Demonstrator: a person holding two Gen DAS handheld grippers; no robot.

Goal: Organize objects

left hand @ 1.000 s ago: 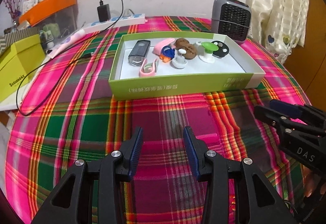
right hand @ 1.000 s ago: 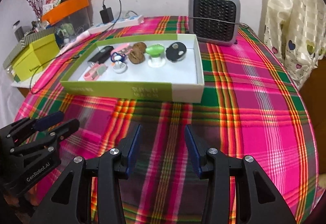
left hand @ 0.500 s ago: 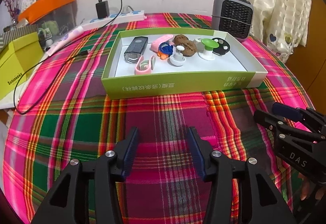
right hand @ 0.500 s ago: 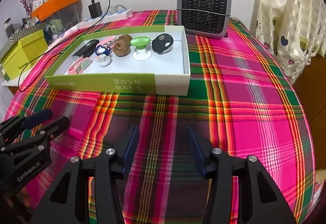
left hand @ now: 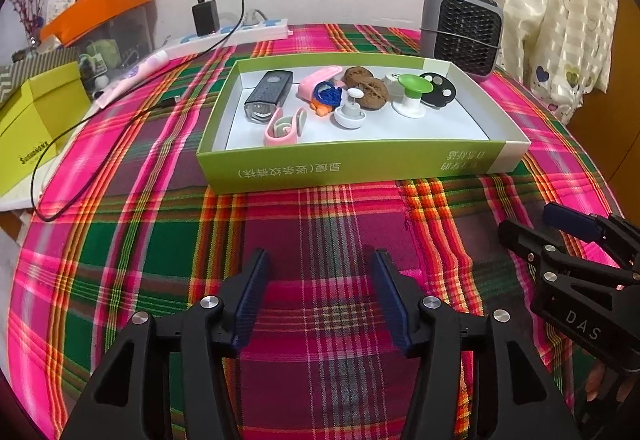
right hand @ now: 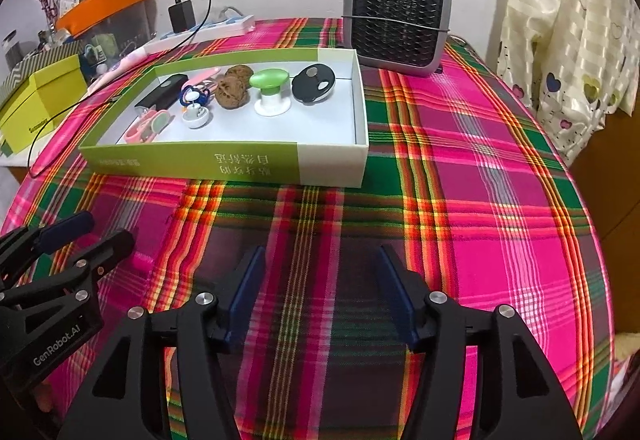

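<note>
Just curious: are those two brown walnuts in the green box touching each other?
Touching. In the left wrist view the two walnuts sit pressed together with no gap inside the green box.

my left gripper [left hand: 318, 294] sits at the bottom centre of its own frame, tilted downward, jaws just widened, nothing between the blue pads [left hand: 251, 300]. my right gripper [right hand: 320, 292] matches it at the bottom centre of its view, jaws also just spread and empty. each shows at the other frame's lower edge, side by side.
</note>
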